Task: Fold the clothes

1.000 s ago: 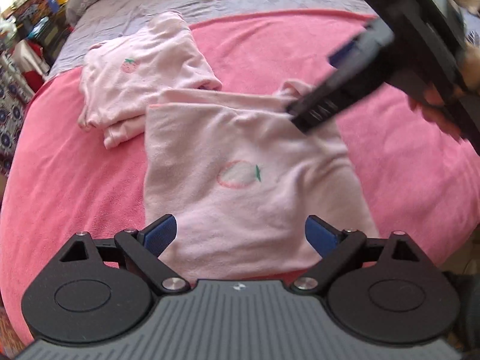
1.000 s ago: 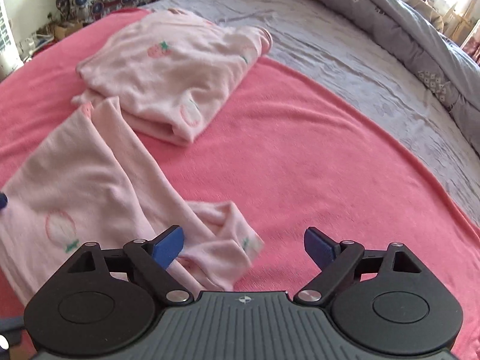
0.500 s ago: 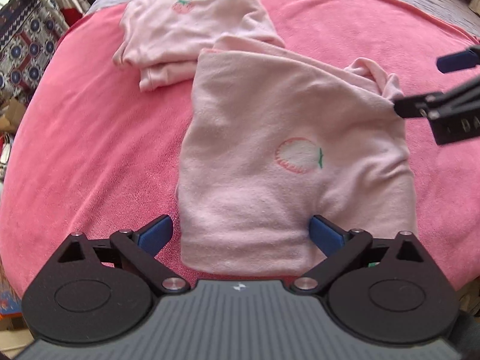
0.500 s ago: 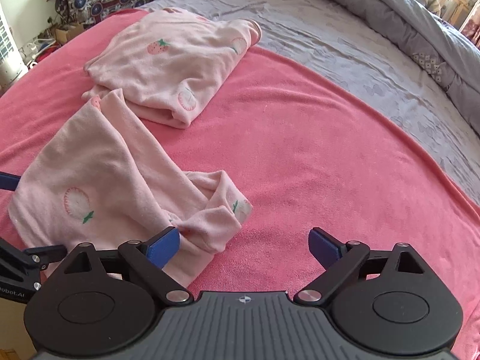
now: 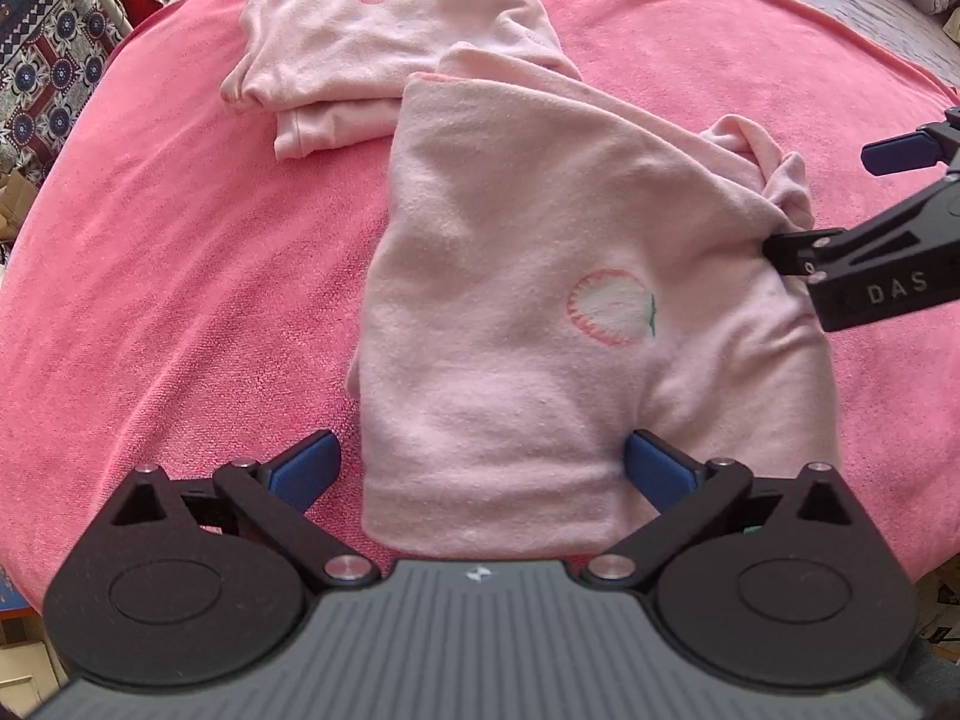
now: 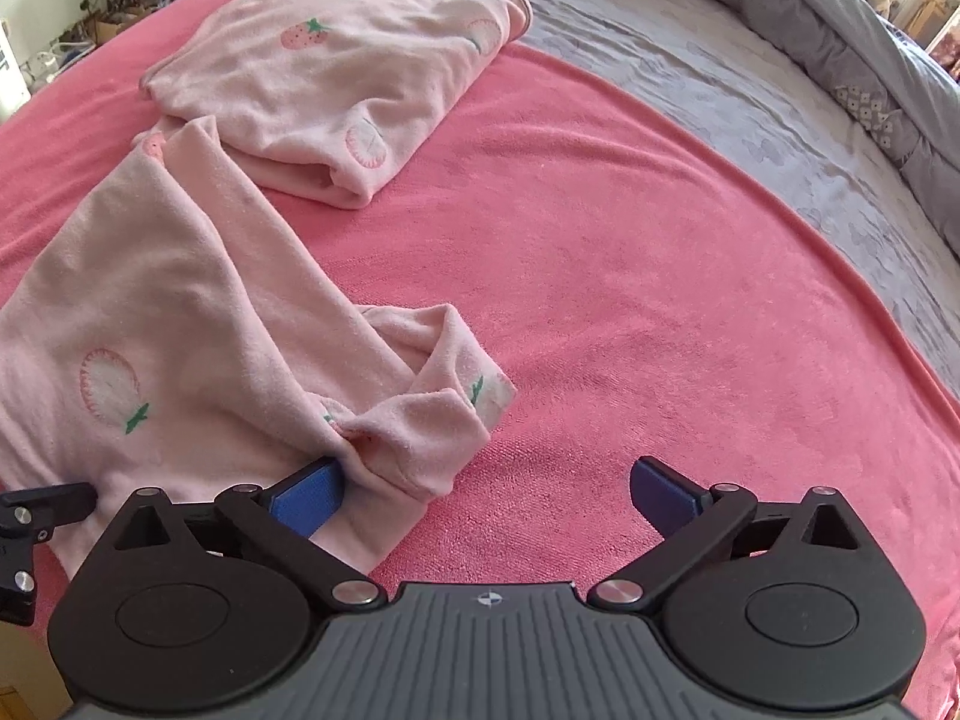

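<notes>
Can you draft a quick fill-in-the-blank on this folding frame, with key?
1. Both pale pink garments lie on a ____ blanket.
2. The folded garment farther from the grippers shows a ____ print in the left wrist view.
3. The left gripper has its fingers wide ____, straddling the hem of the nearer garment.
4. The right gripper sits by a bunched ____ of the nearer garment.

Missing words: pink; strawberry; open; sleeve
</notes>
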A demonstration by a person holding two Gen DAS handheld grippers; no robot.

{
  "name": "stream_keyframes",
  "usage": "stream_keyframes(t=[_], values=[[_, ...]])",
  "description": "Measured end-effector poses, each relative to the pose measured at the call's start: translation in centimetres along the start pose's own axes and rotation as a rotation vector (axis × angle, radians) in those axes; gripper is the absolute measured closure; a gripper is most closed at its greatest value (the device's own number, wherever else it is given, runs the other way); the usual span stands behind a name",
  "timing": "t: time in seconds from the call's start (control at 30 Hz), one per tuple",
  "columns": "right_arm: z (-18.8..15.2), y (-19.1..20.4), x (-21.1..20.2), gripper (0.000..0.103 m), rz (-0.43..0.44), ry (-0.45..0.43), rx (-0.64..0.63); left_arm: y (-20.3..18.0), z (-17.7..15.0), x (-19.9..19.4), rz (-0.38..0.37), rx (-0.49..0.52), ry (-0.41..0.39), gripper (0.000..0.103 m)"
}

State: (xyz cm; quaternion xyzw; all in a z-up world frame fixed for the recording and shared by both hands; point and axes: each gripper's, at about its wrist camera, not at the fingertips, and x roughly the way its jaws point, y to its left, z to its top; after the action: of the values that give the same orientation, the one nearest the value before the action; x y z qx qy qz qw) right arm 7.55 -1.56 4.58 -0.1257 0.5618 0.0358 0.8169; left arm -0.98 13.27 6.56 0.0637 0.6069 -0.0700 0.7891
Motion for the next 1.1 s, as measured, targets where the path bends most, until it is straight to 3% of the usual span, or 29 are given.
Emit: stream_keyframes(t=[0.4, 0.63, 0.7, 0.8, 0.9, 1.0, 1.1], values=[[0.8, -0.5, 1.5, 0.0, 0.049, 0.052, 0.029, 0.0, 0.0, 0.1, 0.002, -0.014, 0.015, 0.0], [-0.1, -1.6, 0.9, 0.0, 0.091, 0.049, 0.083, -2.0, 0.6, -2.1, 0.096, -0.008, 0.033, 0.002], [-0.4, -2.0, 0.3, 0.0, 0.09, 0.047, 0.092, -2.4, 1.0, -3.3, 0.086, -0.028, 0.005, 0.002], [-1.1, -2.8, -0.5, 0.0, 0.073, 0.046, 0.088, -3.2, 1.9, -4.3, 0.044, -0.05, -0.029, 0.001], [-2.2, -4.6, -1.2, 0.0, 0.015, 0.041, 0.101, -4.4, 2.4, -3.3, 0.032, -0.047, -0.002, 0.001], [-3.6, -6.4, -1.0, 0.0, -0.032, 0.066, 0.142, -5.8, 2.1, -1.1, 0.093, -0.022, 0.061, 0.0], [-5.6, -7.5, 0.7, 0.0, -0.075, 0.161, 0.173, -6.6, 2.1, -0.3, 0.134, -0.021, 0.076, 0.0]])
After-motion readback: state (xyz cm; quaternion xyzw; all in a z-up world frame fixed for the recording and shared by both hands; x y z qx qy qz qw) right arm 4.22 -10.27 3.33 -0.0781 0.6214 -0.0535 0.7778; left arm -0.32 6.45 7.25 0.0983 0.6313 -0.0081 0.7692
